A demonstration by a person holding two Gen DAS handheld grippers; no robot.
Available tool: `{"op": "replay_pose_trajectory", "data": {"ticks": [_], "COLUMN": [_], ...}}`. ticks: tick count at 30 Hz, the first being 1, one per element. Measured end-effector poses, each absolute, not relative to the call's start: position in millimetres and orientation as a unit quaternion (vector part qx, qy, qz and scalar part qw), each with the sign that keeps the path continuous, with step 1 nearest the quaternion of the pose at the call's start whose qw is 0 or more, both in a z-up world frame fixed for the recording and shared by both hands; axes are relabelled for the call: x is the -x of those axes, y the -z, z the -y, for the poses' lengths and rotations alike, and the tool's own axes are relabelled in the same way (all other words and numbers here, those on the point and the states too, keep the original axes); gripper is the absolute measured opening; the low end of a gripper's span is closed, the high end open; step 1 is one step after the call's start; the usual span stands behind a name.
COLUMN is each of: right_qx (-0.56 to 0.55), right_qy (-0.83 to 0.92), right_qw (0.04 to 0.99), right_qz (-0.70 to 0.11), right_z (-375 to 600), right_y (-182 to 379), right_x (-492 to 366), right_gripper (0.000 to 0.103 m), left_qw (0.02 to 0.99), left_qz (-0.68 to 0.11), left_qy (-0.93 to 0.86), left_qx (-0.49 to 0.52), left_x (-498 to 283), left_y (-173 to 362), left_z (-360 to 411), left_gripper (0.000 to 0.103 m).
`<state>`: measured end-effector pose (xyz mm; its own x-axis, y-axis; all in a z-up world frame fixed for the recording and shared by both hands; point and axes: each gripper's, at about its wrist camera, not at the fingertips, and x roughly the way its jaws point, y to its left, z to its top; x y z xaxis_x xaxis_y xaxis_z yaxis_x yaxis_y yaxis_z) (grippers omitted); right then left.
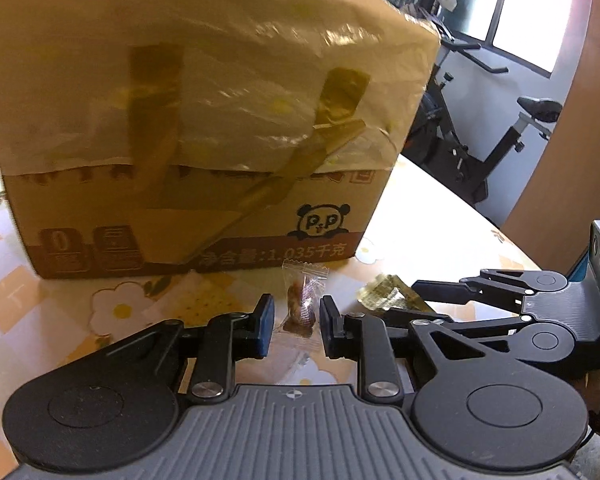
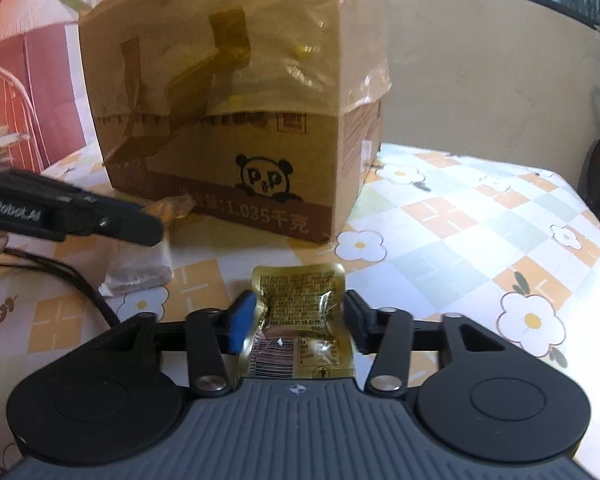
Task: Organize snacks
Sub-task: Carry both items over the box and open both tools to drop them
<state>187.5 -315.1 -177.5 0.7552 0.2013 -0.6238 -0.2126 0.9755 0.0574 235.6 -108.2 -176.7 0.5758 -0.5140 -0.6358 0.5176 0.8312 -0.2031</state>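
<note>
left gripper [image 1: 296, 320] is clamped down as tight as it goes on a little clear-wrapped candy [image 1: 300, 304], pinched between the blue pads. right gripper [image 2: 298, 320] sits at a medium width with the gold foil snack packet [image 2: 300, 312] crumpled between its pads, so i'd call that a grip too. both are hanging in front of the taped cardboard box [image 1: 204, 128] with the panda logo, which stands on the flowery checked tablecloth [image 2: 480, 216]. progress-wise i'd guess we're somewhere mid-job: two snacks in hand, neither in the box yet, and i can't see inside the box from here so no idea what's already in there. the right view shows a pale wrapped block [image 2: 140, 268] lying on the cloth under my left gripper, which the left view doesn't catch at all. the left view shows the exercise bike [image 1: 500, 132] behind the table and the right gripper from the side with its foil packet, well clear of the candy.
</note>
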Motion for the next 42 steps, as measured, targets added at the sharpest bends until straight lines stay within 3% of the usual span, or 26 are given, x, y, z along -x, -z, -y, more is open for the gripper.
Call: {"op": "replay_pose_trajectory", "data": {"ticks": [13, 27, 33, 39, 42], "right_qx": [-0.018, -0.020, 0.003, -0.014, -0.003], "right_qy": [-0.110, -0.162, -0.153, -0.116, -0.108], "right_qw": [0.953, 0.978, 0.979, 0.975, 0.972], "right_qz": [-0.282, -0.127, -0.134, -0.188, -0.209], "right_z": [306.4, 294.5, 281.1, 272.6, 269.9], "right_y": [130.3, 0.0, -11.0, -0.4, 4.9], "right_x": [-168.6, -204.1, -266.0, -327.6, -335.1], "right_gripper": [0.045, 0.045, 0.045, 0.046, 0.056], "left_qw": [0.906, 0.940, 0.946, 0.947, 0.946], "left_qz": [-0.320, -0.178, -0.180, -0.206, -0.238], "left_qy": [0.276, 0.292, 0.268, 0.248, 0.219], "left_qx": [0.024, 0.003, 0.001, -0.015, -0.026], "left_x": [-225.6, -234.1, -285.5, -333.3, -346.2], "left_y": [148.9, 36.9, 5.8, 11.6, 23.8], "left_z": [70.9, 54.9, 65.3, 82.7, 82.5], "left_gripper": [0.026, 0.026, 0.026, 0.029, 0.035]}}
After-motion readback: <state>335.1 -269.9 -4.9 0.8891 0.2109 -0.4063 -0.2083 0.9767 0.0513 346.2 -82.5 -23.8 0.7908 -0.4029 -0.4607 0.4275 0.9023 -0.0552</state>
